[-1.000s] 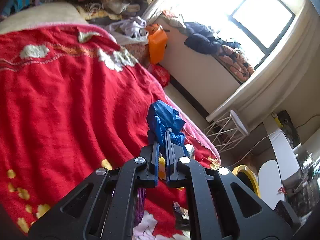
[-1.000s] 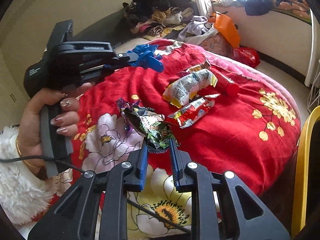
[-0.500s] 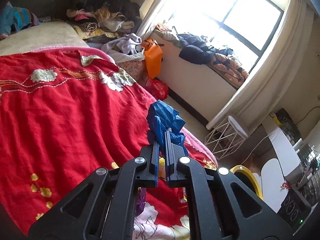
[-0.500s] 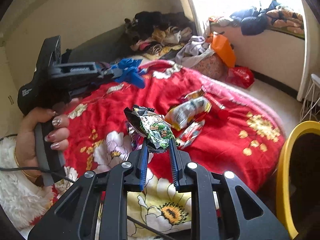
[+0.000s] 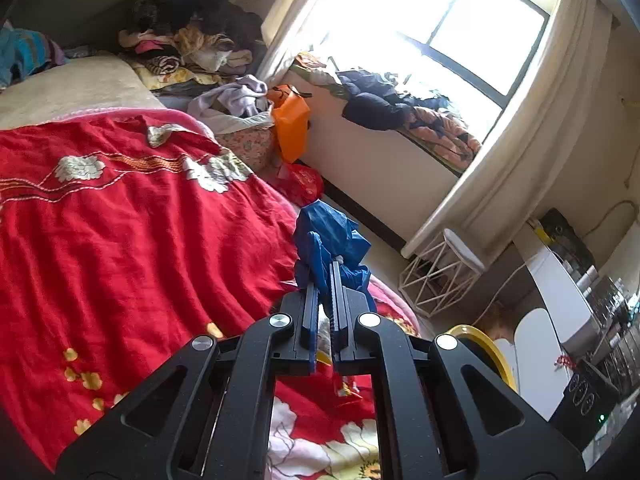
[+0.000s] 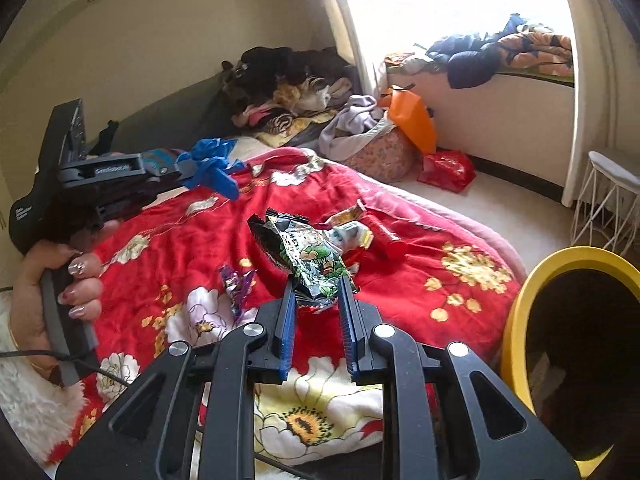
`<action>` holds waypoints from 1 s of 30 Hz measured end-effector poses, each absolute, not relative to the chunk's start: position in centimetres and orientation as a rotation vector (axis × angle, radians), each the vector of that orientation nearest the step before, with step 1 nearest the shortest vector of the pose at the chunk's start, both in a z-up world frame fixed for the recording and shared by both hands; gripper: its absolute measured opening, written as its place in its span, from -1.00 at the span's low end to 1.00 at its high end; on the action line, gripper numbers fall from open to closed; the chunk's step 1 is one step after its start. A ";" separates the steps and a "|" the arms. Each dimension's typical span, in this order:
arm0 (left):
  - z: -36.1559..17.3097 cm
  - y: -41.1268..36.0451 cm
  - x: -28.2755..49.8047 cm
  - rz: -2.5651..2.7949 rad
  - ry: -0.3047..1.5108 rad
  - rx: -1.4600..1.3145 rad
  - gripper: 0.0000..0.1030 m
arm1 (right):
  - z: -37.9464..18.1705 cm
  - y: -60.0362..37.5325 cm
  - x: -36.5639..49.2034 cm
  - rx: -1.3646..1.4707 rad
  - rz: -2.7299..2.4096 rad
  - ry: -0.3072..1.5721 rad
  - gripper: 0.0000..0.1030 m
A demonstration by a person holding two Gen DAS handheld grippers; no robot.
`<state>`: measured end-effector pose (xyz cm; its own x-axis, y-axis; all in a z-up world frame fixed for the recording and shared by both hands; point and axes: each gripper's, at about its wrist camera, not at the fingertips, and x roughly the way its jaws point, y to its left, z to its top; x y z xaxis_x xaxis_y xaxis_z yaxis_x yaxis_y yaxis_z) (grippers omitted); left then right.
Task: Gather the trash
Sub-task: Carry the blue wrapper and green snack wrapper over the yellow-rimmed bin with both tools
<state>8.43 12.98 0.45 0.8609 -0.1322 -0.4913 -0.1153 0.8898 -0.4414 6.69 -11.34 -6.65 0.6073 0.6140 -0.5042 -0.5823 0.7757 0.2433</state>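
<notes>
The right gripper (image 6: 316, 288) pinches a crumpled black-and-green snack wrapper (image 6: 308, 256) between its blue pads, jaws narrow on the foil, and holds it up off the red floral blanket (image 6: 400, 292). To its right, close by, stands a yellow bin (image 6: 520, 320) with a dark inside. Just left of the gripper a small purple wrapper (image 6: 236, 284) lies on the blanket. Beyond the held wrapper more trash lies on the bed: a pale packet (image 6: 352, 236) and a red tube (image 6: 386, 236) touching it. At the left edge a hand (image 6: 52, 300) with a white fluffy sleeve grips the handle of the left gripper (image 5: 325, 268), which is clamped fully shut on a wad of blue plastic (image 5: 330, 236) and holds it in the air above the blanket. Farther off, past the bed's end, sit a red bag (image 6: 446, 170) on the floor and an orange bag (image 6: 412, 120) against a flowered basket (image 6: 376, 156) of laundry. A white wire stool (image 5: 440, 268) stands near the curtain. A heap of clothes (image 6: 288, 88) lies against the far wall, and more clothes (image 5: 400, 112) lie along the sill under the bright window (image 5: 460, 28).
</notes>
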 end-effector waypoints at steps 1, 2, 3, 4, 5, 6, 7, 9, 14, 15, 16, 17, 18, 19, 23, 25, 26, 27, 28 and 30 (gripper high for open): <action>0.5 12.8 8.4 -0.015 0.538 -0.476 -0.96 | -6.6 -11.6 6.7 0.060 0.682 0.601 -0.62; 0.6 12.6 8.4 -0.021 0.539 -0.474 -0.95 | -6.5 -11.7 6.7 0.063 0.676 0.599 -0.62; 0.7 12.3 8.4 -0.030 0.540 -0.469 -0.95 | -6.5 -12.0 6.8 0.067 0.668 0.596 -0.62; 0.7 12.1 8.4 -0.035 0.541 -0.466 -0.95 | -6.4 -12.2 6.8 0.070 0.662 0.594 -0.62; 0.8 12.0 8.4 -0.040 0.541 -0.464 -0.95 | -6.4 -12.4 6.8 0.073 0.653 0.592 -0.62; 0.8 11.7 8.4 -0.047 0.541 -0.461 -0.95 | -6.4 -12.6 6.8 0.074 0.648 0.590 -0.62; 0.8 11.4 8.4 -0.055 0.542 -0.457 -0.96 | -6.4 -12.8 6.8 0.076 0.642 0.588 -0.62; 0.9 10.9 8.5 -0.063 0.543 -0.450 -0.95 | -6.3 -13.2 6.8 0.080 0.628 0.583 -0.63; 0.8 9.7 8.6 -0.088 0.548 -0.435 -0.96 | -6.0 -14.4 6.8 0.087 0.581 0.564 -0.62; 0.8 9.4 8.7 -0.093 0.550 -0.431 -0.95 | -6.0 -14.6 6.8 0.087 0.574 0.561 -0.62; 0.8 9.2 8.7 -0.100 0.552 -0.428 -0.95 | -6.0 -14.8 6.9 0.089 0.566 0.558 -0.63; 0.8 8.9 8.7 -0.106 0.554 -0.424 -0.95 | -5.9 -15.2 6.9 0.093 0.554 0.553 -0.63; 0.8 8.6 8.7 -0.112 0.555 -0.420 -0.95 | -5.9 -15.4 6.9 0.096 0.548 0.550 -0.63; 0.8 8.2 8.7 -0.119 0.557 -0.415 -0.95 | -5.9 -15.6 7.0 0.099 0.540 0.548 -0.63; 0.7 6.9 8.7 -0.148 0.564 -0.398 -0.95 | -5.8 -17.0 7.1 0.117 0.494 0.537 -0.63; 0.6 6.1 8.8 -0.164 0.572 -0.385 -0.95 | -5.9 -17.6 7.2 0.125 0.474 0.535 -0.62; 0.5 5.8 8.8 -0.170 0.575 -0.379 -0.95 | -5.9 -18.0 7.3 0.128 0.464 0.534 -0.63; 0.4 5.4 8.8 -0.177 0.578 -0.375 -0.95 | -5.9 -18.3 7.3 0.130 0.457 0.532 -0.63; 0.3 5.0 8.8 -0.186 0.582 -0.371 -0.95 | -5.9 -18.6 7.4 0.133 0.447 0.530 -0.63; 0.2 4.2 8.8 -0.201 0.589 -0.361 -0.95 | -5.9 -19.2 7.5 0.140 0.429 0.527 -0.63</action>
<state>8.85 4.22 0.18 0.8148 -0.2858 -0.5044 0.0823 0.9183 -0.3873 7.50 -19.21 -5.95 0.7783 0.4304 -0.4572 -0.3596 0.9024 0.2373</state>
